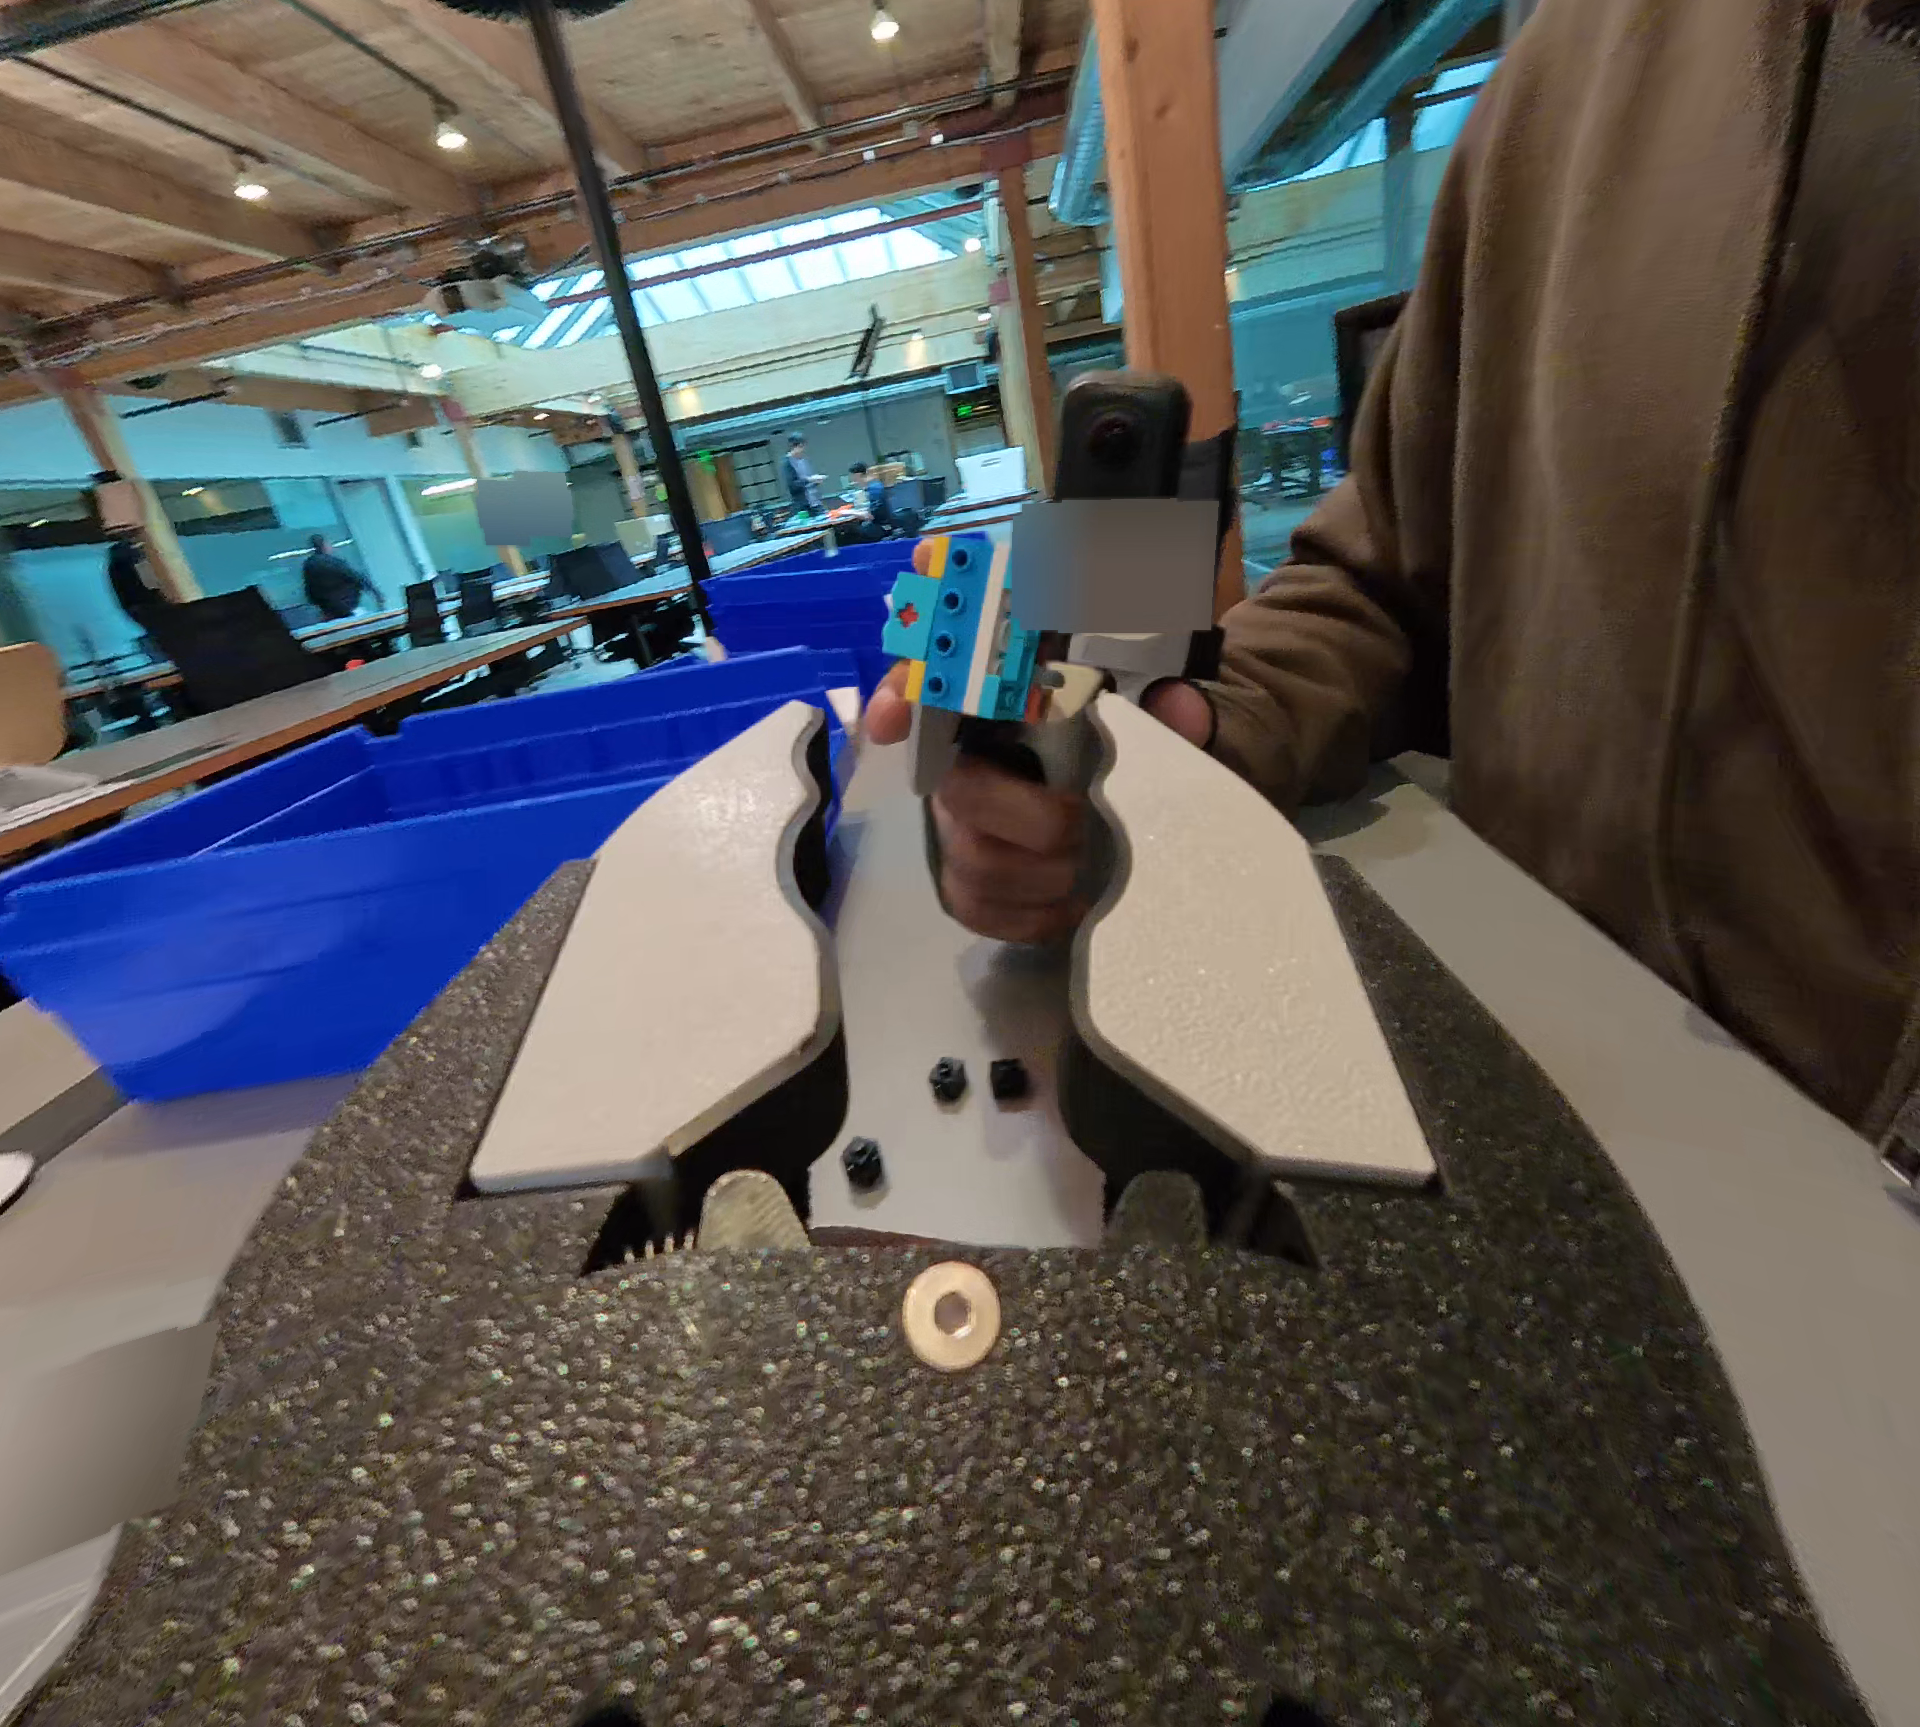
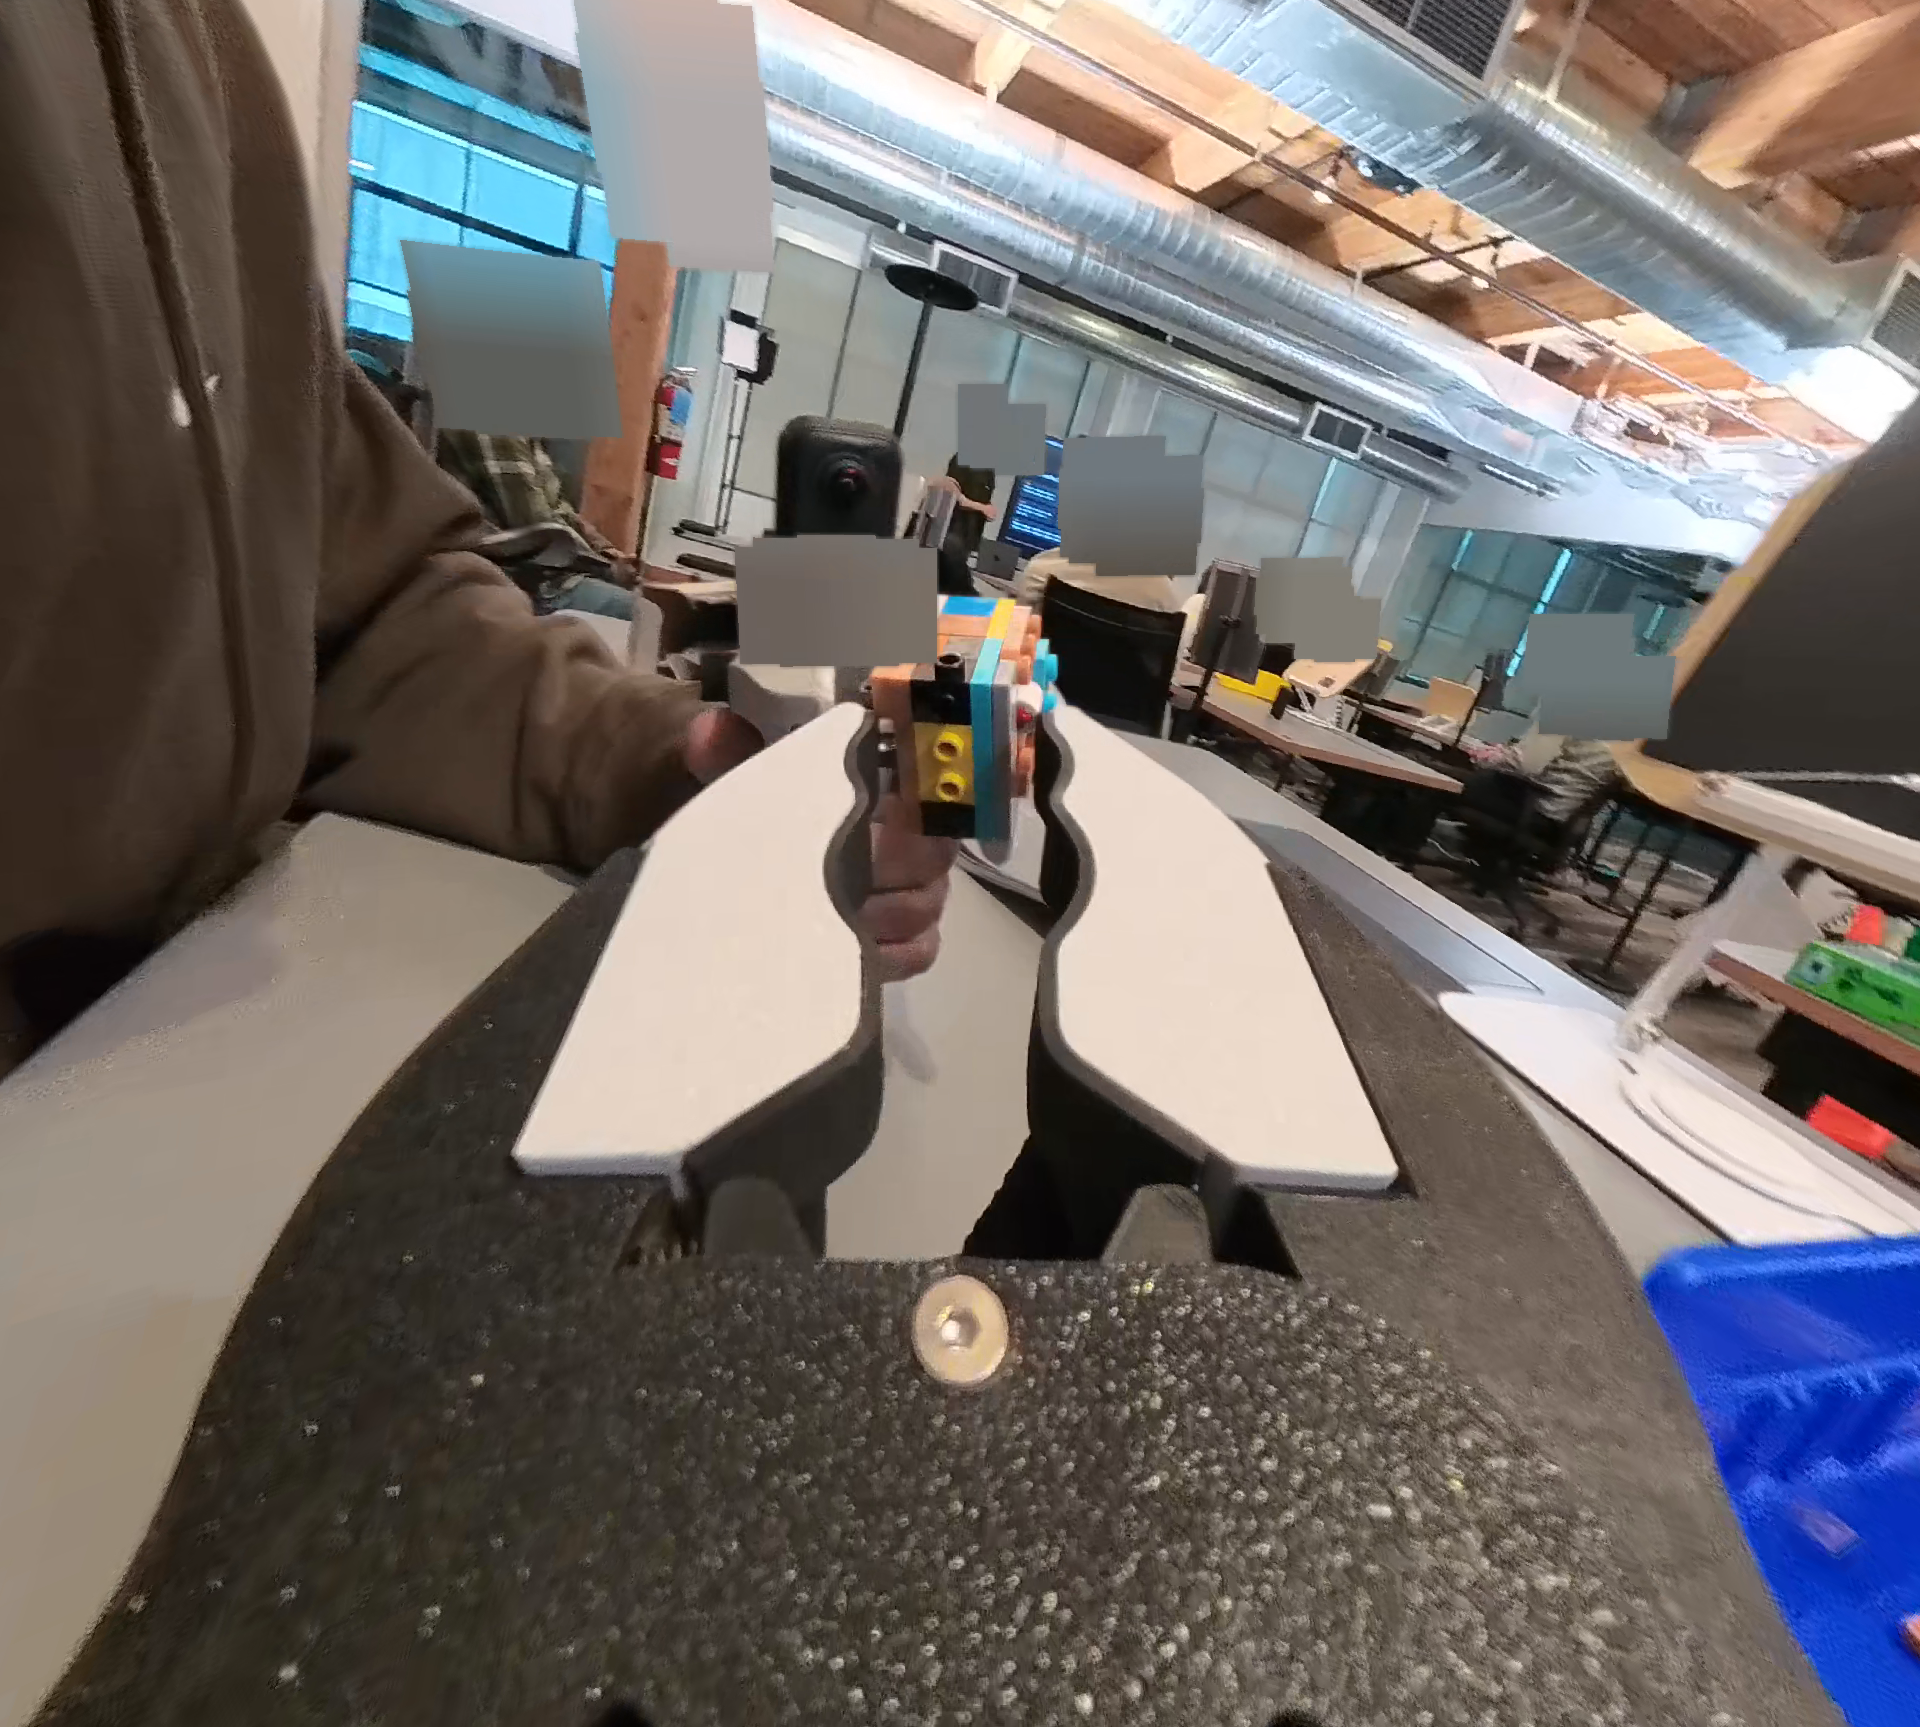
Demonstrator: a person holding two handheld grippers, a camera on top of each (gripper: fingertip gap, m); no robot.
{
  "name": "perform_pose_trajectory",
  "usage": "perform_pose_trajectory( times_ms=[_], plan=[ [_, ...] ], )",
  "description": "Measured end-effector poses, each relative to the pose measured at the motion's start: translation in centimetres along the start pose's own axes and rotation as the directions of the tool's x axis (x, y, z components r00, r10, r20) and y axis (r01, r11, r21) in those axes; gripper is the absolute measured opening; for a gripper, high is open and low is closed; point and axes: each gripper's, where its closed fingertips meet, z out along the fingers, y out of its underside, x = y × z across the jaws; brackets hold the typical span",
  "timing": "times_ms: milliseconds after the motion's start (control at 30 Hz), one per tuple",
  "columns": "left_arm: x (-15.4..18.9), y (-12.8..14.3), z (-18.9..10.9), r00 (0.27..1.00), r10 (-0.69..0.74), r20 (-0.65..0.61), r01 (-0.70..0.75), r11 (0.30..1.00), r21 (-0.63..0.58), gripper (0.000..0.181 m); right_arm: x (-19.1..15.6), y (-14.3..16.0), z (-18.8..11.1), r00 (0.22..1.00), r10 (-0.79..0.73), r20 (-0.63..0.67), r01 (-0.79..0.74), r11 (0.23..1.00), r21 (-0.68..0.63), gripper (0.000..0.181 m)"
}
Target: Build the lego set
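In your left wrist view, your left tongs (image 1: 956, 742) are spread wide with nothing between them. Past their tips, your right tongs (image 1: 997, 706) are raised off the grey surface (image 1: 1558, 1106) and pinch the lego build (image 1: 951, 628), a blue, white and teal stack tipped on its side. Three small black pieces (image 1: 945, 1077) sit on the surface between your left fingers. Blue bins (image 1: 312, 867) line the left.

In your right wrist view, the build (image 2: 961, 727) sits right at the tips of your right tongs (image 2: 956, 768), clamped between them, yellow studs facing the camera. Your left tongs' camera (image 2: 840, 477) shows just behind it. A blue bin (image 2: 1808, 1428) is at lower right.
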Motion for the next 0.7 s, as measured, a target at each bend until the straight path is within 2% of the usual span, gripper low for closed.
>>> perform_pose_trajectory(
  times_ms=[233, 433, 700],
  plan=[
    [3.6, -2.5, 0.4, 0.991, 0.035, -0.130, -0.030, 0.999, 0.042, 0.046, -2.3, -2.0, 0.2, 0.992, 0.053, 0.111, -0.063, 0.994, 0.089, 0.023],
    [4.5, -3.2, 1.1, 0.990, 0.107, -0.092, -0.105, 0.994, 0.031, 0.046, -4.4, -2.6, 0.7, 0.988, -0.050, 0.148, 0.037, 0.995, 0.089, 0.023],
    [4.6, -2.6, 1.4, 0.991, 0.102, -0.085, -0.101, 0.995, 0.016, 0.038, -4.6, -2.7, 0.5, 0.986, -0.005, 0.168, -0.014, 0.993, 0.114, 0.023]
  ],
)
